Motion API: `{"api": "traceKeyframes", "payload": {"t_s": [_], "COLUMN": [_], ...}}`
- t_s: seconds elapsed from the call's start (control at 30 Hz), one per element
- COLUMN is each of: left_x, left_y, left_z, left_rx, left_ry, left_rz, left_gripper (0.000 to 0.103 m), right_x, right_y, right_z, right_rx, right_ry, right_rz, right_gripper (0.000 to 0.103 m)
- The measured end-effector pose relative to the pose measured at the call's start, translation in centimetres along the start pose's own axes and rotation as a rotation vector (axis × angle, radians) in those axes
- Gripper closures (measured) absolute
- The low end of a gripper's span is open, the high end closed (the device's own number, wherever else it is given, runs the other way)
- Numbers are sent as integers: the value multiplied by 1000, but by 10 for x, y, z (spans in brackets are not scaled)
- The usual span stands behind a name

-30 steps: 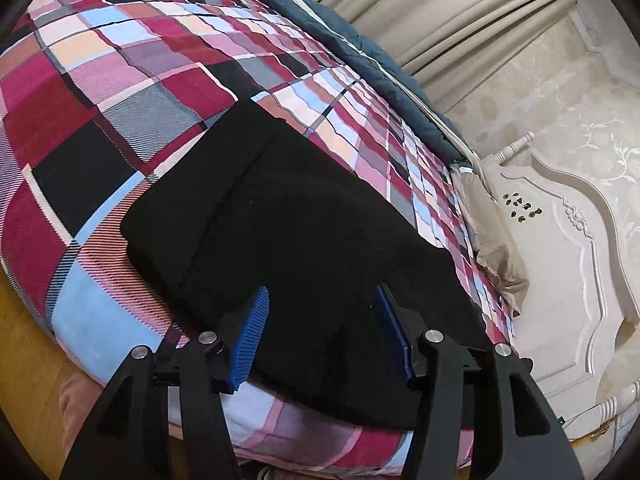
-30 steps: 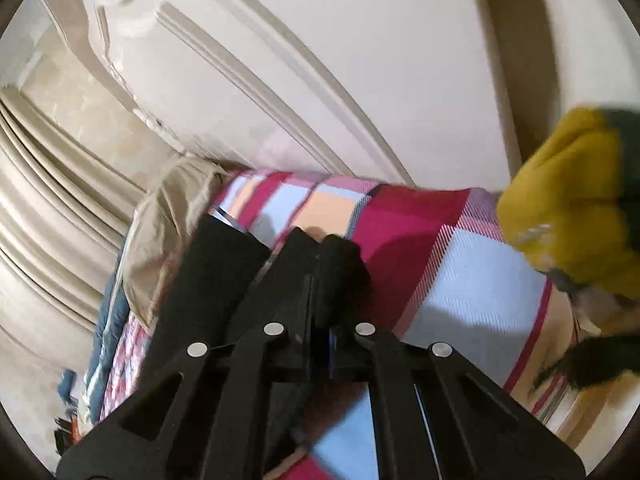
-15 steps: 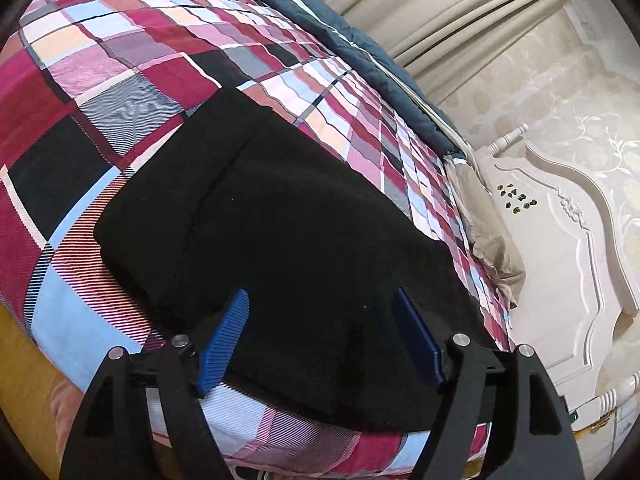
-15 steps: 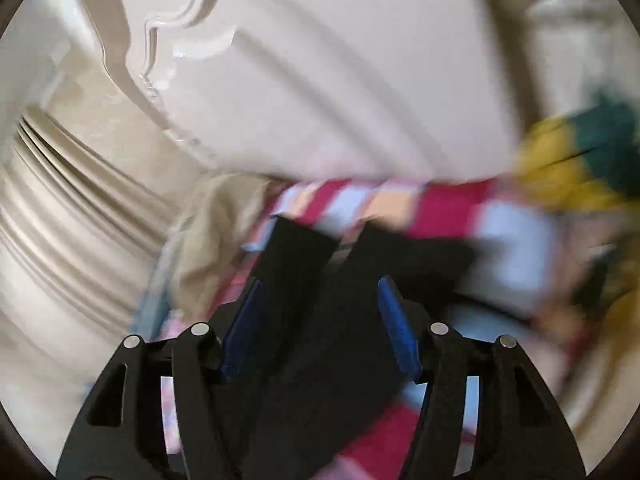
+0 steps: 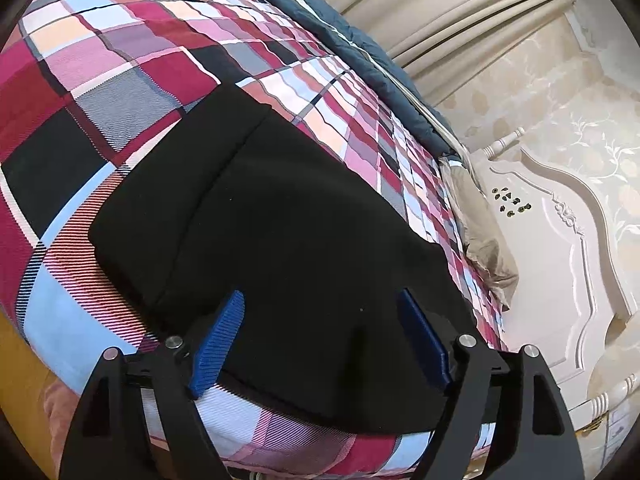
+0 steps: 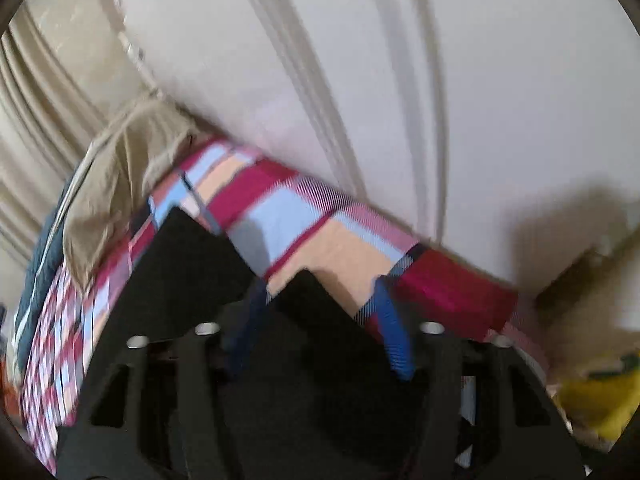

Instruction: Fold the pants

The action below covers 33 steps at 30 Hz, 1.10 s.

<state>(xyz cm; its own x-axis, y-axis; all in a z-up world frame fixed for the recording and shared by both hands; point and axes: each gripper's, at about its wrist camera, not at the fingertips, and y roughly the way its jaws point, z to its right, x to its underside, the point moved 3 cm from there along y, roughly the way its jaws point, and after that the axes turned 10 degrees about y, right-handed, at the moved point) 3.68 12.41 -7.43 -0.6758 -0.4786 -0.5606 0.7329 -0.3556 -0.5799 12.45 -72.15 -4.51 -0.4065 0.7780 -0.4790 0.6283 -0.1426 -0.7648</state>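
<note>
Hovering my left claw over the near edge of the black, soft-knit pants, I have its blue pads spread wide and pressing on nothing; its jaws have just been opening, and the cloth lies under the gap, not pinched. The pants lie flat on the plaid bedspread in red, pink, blue and black checks, already doubled into a broad slab, with the long edge running from near right to far left, just short of the bed's near rim.

My right claw is at the end by the white carved headboard. Its view is blurred; the jaws have just been closing, a black corner of cloth stands between the blue pads, yet they look apart from it, so I judge it released.

For the next fold, I would bite both near corners at matching depth, catching every layer. Then lift only enough to clear the bedspread, carry the edge across evenly, and set it down square. A shallow pinch would likely drop the lower layer.
</note>
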Motion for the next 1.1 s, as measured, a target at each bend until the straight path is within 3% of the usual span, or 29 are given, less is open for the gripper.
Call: {"api": "traceKeyframes", "payload": {"t_s": [0.1,0.2,0.27,0.4,0.53,0.67,0.7,0.77,0.93,1.0,1.1], "left_x": [1,2,1,1,1,1,0,0,0,0,-1], "left_y": [0,1,1,1,1,2,2,3,3,3,3], "left_z": [1,1,0,-2,-1,-1,-1,1,2,1,-1], "left_rx": [-4,-7,-5,3,0,0,0,0,-4,5,15], "left_ry": [11,11,6,-11,-5,7,10,17,21,15,9], "left_rz": [4,7,6,12,17,17,18,21,25,26,27], "left_gripper": [24,24,24,24,24,23,22,19,18,18,18], "right_x": [9,4,-1,-5,-6,4,8,17,29,29,28], "right_y": [-6,-10,-12,3,-15,-44,-41,-28,0,7,10], "right_z": [4,1,1,2,6,2,-2,-8,-11,-9,-12], "right_rx": [14,5,9,25,17,-155,-229,-290,-326,-359,-363], "right_ry": [-94,-86,-64,-41,55,153,188,239,337,393,412], "right_rz": [15,72,109,91,129,147,98,10,-63,-62,-40], "right_gripper": [92,95,96,95,86,74,73,73,72,63,63]}}
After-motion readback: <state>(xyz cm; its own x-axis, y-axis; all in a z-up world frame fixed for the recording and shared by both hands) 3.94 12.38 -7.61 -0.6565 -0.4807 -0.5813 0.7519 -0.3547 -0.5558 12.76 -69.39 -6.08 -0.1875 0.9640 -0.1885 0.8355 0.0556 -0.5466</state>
